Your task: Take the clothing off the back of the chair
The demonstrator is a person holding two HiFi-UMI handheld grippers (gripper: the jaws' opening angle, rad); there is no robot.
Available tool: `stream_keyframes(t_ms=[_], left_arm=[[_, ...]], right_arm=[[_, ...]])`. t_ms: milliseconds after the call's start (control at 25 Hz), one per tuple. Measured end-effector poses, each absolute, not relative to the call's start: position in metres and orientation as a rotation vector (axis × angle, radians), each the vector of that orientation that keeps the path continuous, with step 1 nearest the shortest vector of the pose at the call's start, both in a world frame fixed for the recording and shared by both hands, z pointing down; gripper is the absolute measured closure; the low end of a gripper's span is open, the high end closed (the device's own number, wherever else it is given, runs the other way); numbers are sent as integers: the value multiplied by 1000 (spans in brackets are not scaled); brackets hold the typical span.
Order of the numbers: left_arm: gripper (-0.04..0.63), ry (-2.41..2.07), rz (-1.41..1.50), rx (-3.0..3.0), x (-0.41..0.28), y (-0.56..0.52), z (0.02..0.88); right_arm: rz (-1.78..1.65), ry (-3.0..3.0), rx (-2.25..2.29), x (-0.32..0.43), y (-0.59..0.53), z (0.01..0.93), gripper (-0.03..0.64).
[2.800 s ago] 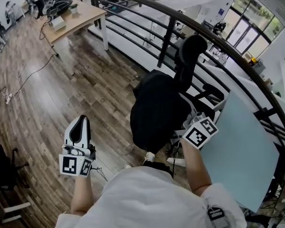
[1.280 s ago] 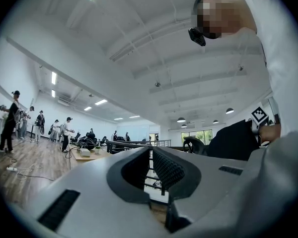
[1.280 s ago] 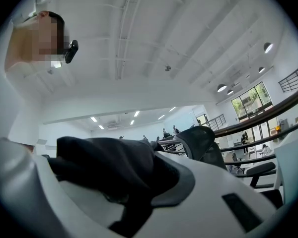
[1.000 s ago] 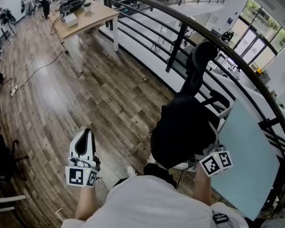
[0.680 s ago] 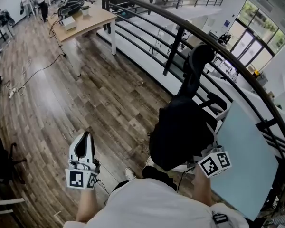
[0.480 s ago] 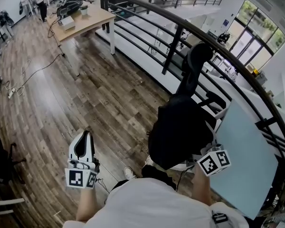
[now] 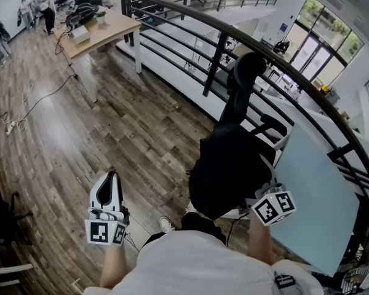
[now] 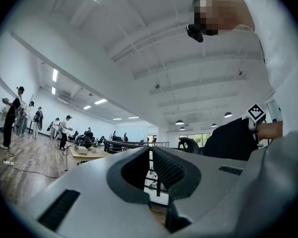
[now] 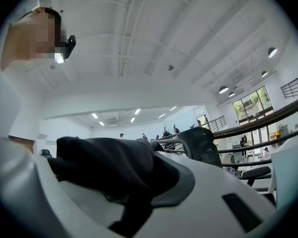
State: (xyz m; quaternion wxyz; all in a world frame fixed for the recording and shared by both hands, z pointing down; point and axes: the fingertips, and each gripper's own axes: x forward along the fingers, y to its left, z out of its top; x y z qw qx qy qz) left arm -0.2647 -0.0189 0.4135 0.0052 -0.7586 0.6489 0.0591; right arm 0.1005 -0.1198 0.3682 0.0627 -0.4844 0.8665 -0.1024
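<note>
A black garment [image 7: 226, 168] hangs bunched from my right gripper [image 7: 256, 196], which is shut on it low and right in the head view. Dark cloth [image 9: 104, 167] fills the gap between the white jaws of that gripper [image 9: 139, 182] in the right gripper view. Just beyond stands the black office chair [image 7: 245, 69], its headrest and spine bare; I cannot tell whether the cloth still touches its back. My left gripper [image 7: 111, 178] is held out over the wood floor at lower left, shut with nothing in it [image 8: 150, 168]. The garment [image 8: 231, 138] shows at the right of the left gripper view.
A black curved railing [image 7: 190, 11] runs behind the chair. A pale blue tabletop [image 7: 313, 195] lies to the right. A wooden desk [image 7: 101, 28] stands far left, with cables [image 7: 40, 100] across the wood floor and people [image 7: 43, 2] beyond it.
Since the earliest frame my right gripper has drawn back toward me with the garment, baring the chair's headrest and spine. Over the last second both grippers have stayed nearly still.
</note>
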Motion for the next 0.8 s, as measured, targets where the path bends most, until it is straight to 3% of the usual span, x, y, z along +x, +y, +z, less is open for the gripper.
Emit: stream_keyframes(t_ms=[800], left_arm=[[555,1977,194,-2428,-255,-21,416]], right_arm=[[-299,2594,-1510,108,-103,364,561]])
